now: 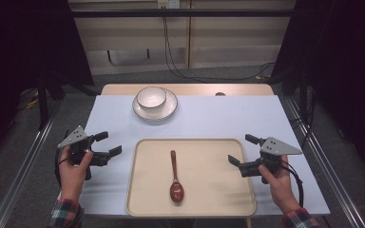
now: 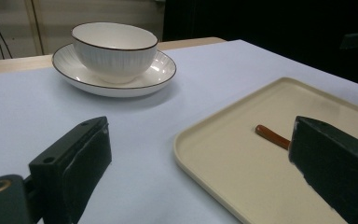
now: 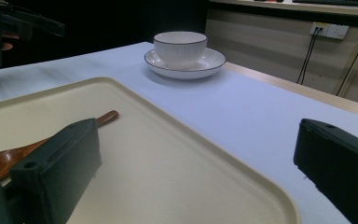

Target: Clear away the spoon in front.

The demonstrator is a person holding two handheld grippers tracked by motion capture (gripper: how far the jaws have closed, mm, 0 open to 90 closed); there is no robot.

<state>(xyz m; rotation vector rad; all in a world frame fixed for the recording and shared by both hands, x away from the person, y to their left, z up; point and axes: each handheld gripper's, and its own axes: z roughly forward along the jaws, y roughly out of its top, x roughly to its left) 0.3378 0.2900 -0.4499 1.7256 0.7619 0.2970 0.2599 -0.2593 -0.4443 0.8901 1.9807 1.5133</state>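
A glossy reddish-brown wooden spoon (image 1: 175, 177) is found lying flat near the middle of a cream-coloured rectangular plastic tray with rounded corners (image 1: 145, 199). Its long axis is set front to back: the oval bowl end is turned toward the person, the slim handle toward the far edge. The spoon lies between the two claws, inward of each. The right claw (image 1: 237, 152) is held over the tray's right rim and is judged the nearer; the left claw (image 1: 108, 144) is held over the pale blue counter (image 1: 247, 116), just outside the tray's left rim. Both claws are held with jaws apart and nothing between them. Well beyond the tray, a white ribbed ceramic bowl with a dark rim (image 1: 151, 98) is seated on a matching white saucer (image 1: 170, 107).
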